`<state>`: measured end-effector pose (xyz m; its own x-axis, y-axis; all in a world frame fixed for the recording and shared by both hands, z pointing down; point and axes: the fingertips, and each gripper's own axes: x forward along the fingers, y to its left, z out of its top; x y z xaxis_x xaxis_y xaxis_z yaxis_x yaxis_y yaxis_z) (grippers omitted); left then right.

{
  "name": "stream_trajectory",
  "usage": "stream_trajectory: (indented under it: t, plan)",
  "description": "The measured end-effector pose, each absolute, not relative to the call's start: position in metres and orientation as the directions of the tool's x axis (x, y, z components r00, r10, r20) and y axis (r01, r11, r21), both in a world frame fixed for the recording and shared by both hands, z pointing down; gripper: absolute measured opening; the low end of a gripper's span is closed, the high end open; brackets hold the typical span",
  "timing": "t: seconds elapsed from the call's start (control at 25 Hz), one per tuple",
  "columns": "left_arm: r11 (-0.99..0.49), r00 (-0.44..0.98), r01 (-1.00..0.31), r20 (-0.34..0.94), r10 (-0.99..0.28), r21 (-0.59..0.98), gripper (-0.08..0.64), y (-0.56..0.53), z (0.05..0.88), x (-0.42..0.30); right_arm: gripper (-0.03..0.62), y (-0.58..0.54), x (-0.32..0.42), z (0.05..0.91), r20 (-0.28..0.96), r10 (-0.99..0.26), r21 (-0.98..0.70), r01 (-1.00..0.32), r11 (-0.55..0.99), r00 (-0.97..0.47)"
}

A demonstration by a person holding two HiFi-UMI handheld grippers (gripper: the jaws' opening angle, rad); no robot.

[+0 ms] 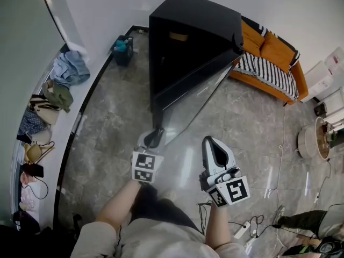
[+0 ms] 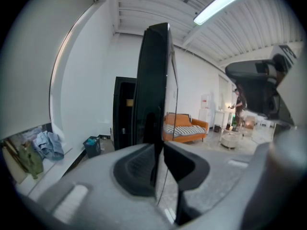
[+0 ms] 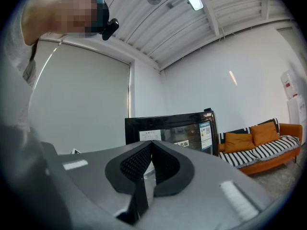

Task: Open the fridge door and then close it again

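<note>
Left gripper (image 2: 159, 150): I had it clamped on the free edge of the open door (image 1: 199, 98).
Fridge (image 1: 183, 42): lay just ahead of that edge.
Right gripper (image 3: 151, 150): closed, empty, farther from the door.

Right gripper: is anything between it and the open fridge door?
No. In the head view only bare floor separates the right gripper from the fridge door. The right gripper view shows the door unobstructed beyond closed, empty jaws.
</note>
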<state>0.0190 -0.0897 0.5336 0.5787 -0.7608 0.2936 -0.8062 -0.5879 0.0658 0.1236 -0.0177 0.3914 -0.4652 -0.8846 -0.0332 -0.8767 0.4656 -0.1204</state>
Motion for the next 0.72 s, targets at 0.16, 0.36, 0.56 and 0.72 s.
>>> stream_trajectory:
  t: [0.16, 0.36, 0.56, 0.72]
  plan:
    - [-0.579, 0.569, -0.813, 0.297, -0.767, 0.063, 0.060, -0.097, 0.534, 0.013, -0.003, -0.022, 0.120, 0.393, -0.032, -0.884, -0.122, -0.876, 0.467, -0.467]
    - [-0.564, 0.557, -0.823, 0.297, -0.776, 0.069, 0.064, -0.111, 0.534, 0.002, -0.003, -0.030, 0.116, 0.395, -0.027, -0.884, -0.127, -0.875, 0.467, -0.468]
    - [-0.558, 0.550, -0.827, 0.299, -0.780, 0.066, 0.069, -0.128, 0.536, -0.008, -0.003, -0.039, 0.115, 0.395, -0.025, -0.884, -0.132, -0.875, 0.465, -0.466]
    - [-0.559, 0.552, -0.826, 0.297, -0.779, 0.071, 0.074, -0.143, 0.531, -0.014, -0.003, -0.050, 0.112, 0.395, -0.022, -0.884, -0.136, -0.875, 0.465, -0.466]
